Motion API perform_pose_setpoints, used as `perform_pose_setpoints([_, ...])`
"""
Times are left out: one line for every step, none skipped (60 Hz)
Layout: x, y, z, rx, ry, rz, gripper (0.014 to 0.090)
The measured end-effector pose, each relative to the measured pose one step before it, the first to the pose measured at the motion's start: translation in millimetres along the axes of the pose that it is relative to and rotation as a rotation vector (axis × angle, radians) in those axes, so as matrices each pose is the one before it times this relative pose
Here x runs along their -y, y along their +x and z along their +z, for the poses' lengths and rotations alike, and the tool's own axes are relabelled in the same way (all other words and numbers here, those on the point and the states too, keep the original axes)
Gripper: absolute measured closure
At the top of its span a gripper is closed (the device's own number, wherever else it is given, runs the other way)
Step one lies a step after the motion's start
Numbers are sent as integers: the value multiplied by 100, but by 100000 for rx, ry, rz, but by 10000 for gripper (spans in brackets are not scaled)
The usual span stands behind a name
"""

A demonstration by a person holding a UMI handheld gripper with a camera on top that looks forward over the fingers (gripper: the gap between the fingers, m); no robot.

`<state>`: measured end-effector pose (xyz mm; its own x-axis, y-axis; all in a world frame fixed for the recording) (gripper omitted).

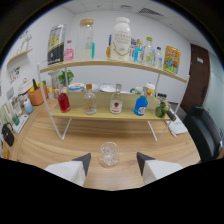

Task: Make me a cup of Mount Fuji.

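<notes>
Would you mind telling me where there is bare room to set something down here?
The wooden table is bare between the shelf rack and the open gripper, either side of the clear glass between its fingers. Both shelves are crowded with bottles, and clutter lines the table's far side by the orange pot.

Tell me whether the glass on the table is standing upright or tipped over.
Upright. The glass stands on its base on the wooden table, just ahead of the open gripper, between its jaws with a gap either side.
</notes>
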<state>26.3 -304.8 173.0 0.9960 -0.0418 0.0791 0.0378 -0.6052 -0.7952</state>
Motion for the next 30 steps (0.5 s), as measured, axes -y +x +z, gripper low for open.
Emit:
perform_pose_setpoints([10, 31, 4, -137, 45, -43, 192])
perform_pose_setpoints([3, 29, -2, -90, 36, -72, 192])
perform_pose_setpoints([11, 7, 0, -72, 124, -62, 192])
perform_pose_setpoints([34, 60, -23, -92, 138, -19, 191])
perform_pose_setpoints([31, 31, -14, -73, 183, -47, 190])
perform_pose_setpoints([34, 21, 19, -73, 221, -30, 191])
perform_pose_setpoints([32, 34, -28, -69, 186, -13, 190])
perform_pose_setpoints([12, 43, 0, -45, 179, -24, 191])
perform_pose_setpoints([95, 31, -28, -172, 171, 8, 190])
perform_pose_setpoints([17, 51, -27, -139, 139, 47, 189])
perform_pose_setpoints([29, 32, -29, -39, 159, 165, 190])
perform_pose_setpoints([24, 41, -46, -9, 243, 227, 190])
perform_pose_setpoints([30, 17, -56, -32, 262, 272, 190])
perform_pose_setpoints([17, 33, -62, -24, 226, 322, 189])
perform_pose_setpoints([-27, 48, -47, -90, 140, 240, 188])
perform_pose_setpoints([5, 78, -85, -121, 191, 150, 188])
perform_pose_setpoints([-32, 45, -85, -135, 340, 103, 187])
perform_pose_setpoints([18, 36, -83, -58, 456, -7, 189])
perform_pose_setpoints([10, 49, -145, -37, 494, -54, 188])
perform_pose_setpoints([25, 2, -147, 1, 564, -116, 187])
perform_pose_setpoints([11, 11, -165, -44, 694, -176, 188])
perform_pose_setpoints([40, -34, -136, 19, 788, -239, 188])
perform_pose_setpoints([46, -39, -142, 81, 755, -277, 188])
perform_pose_setpoints([48, -75, -105, 133, 729, -253, 187])
perform_pose_setpoints([43, -71, -138, 159, 732, -220, 188])
perform_pose_setpoints([75, -127, -98, 185, 741, -128, 189])
perform_pose_setpoints([26, -124, -84, 345, 742, 34, 188])
perform_pose_setpoints([25, -178, -46, 473, 739, 143, 191])
perform_pose_setpoints([81, -266, -49, 585, 781, 244, 191])
perform_pose_setpoints([51, -438, -56, 549, 707, 281, 189])
